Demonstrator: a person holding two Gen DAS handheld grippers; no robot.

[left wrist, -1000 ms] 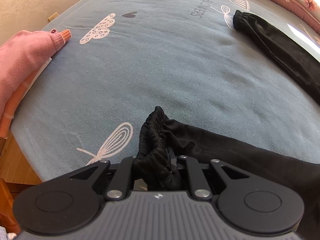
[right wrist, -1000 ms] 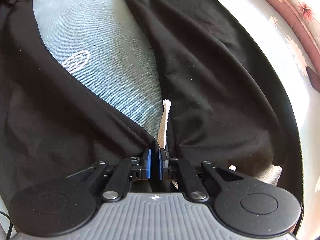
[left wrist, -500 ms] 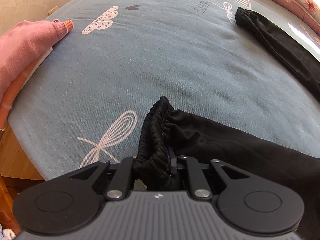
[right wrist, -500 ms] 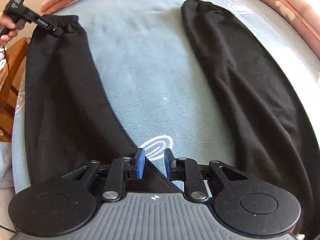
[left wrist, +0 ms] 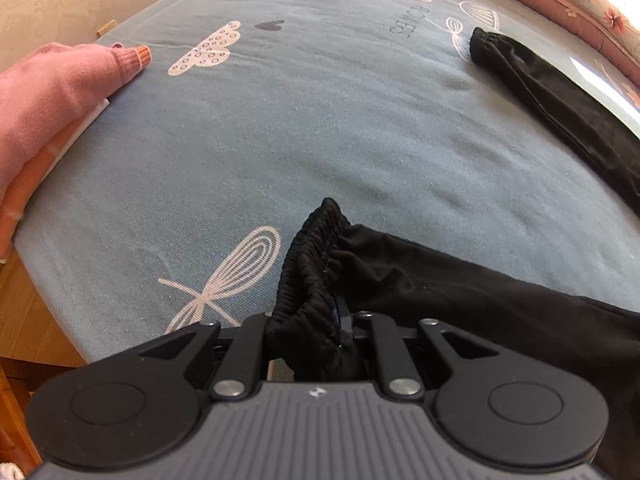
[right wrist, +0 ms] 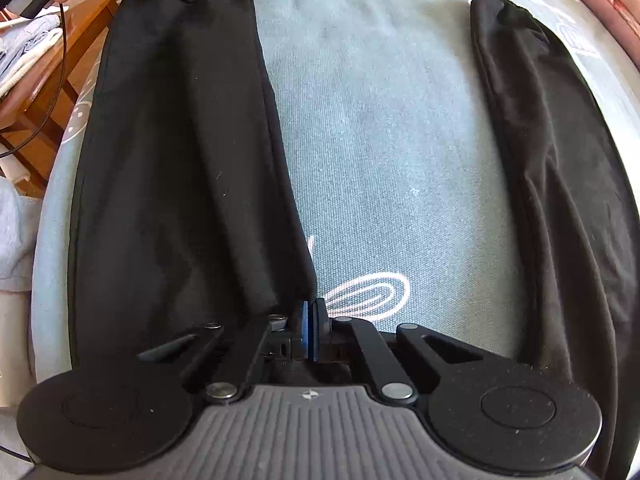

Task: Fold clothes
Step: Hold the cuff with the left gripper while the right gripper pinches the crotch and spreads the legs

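Two legs of black trousers lie spread apart in a V on the blue bedsheet. One leg runs toward my left gripper and the other leg lies well apart on the far side.

My left gripper is clamped on the gathered elastic cuff of the near leg, and the bunched band fills the jaws.

My right gripper sits at the inner edge of that same leg, down near the crotch. Its jaws have just been closing and now stand pressed together. The cloth edge touches their tip, but I cannot tell whether any fabric is caught between the pads.

I judge the cloth thin, light and limp. It will sag and drag across the sheet instead of holding a line, and a shallow pinch on a single layer could slip.

The elastic cuff is the thickest, surest hold. At the other end I would take the seam or waistband rather than flat cloth.

A pink sweater rests at the bed's edge, clear of the trousers.
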